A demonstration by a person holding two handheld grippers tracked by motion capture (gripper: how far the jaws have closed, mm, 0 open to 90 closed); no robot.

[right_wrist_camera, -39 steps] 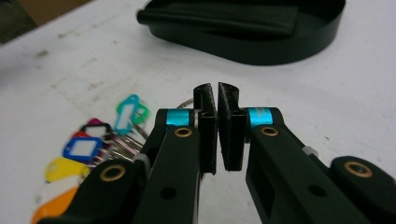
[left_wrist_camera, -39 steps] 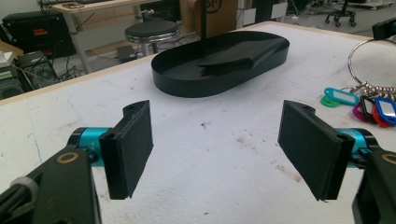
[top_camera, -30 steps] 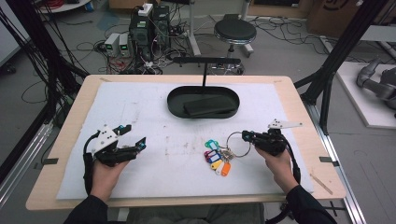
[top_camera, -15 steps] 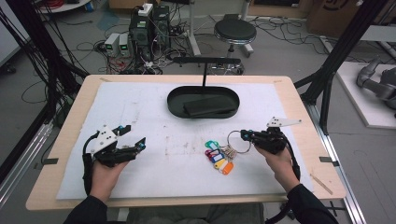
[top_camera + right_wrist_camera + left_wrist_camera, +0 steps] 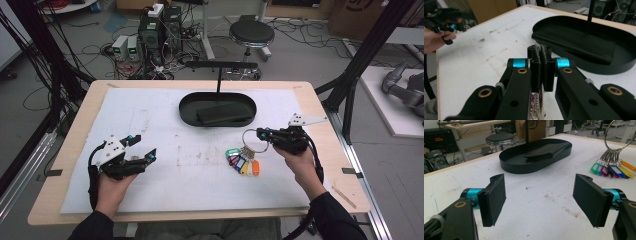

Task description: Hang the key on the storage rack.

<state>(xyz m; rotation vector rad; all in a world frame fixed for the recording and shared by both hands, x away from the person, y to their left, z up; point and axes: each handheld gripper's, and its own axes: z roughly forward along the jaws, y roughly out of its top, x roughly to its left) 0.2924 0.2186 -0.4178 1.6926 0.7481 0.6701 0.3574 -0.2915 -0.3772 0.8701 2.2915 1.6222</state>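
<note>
Key ring point(image 5: 251, 139): large metal loop, pinched at its right edge between the jaws of my right gripper point(image 5: 261, 133). In the right gripper view the two black pads are pressed together with the ring's metal just visible below them, so that gripper is clamped on the ring. The ring stands tilted up off the white mat point(image 5: 165, 125). In the left gripper view it rises at the far right, upper part cut off by the frame edge.

Key bunch with coloured tags point(image 5: 242, 162): hangs from the low side of the ring, fanned out; teal, purple, blue, yellow and orange tags. From the high view the tags look to rest on or just over the mat; I cannot tell which.

Black oval tray point(image 5: 186, 107): just beyond the ring, toward the far side of the table point(image 5: 325, 115). A flat dark pouch point(image 5: 222, 116) lies inside it. A thin black post rises at the tray's far edge with a crossbar point(image 5: 221, 65) on top.

My left gripper point(image 5: 142, 148): well apart from the keys, at the left of the mat, held in my left hand. Jaws stand wide apart with nothing between them, only stained mat below.
</note>
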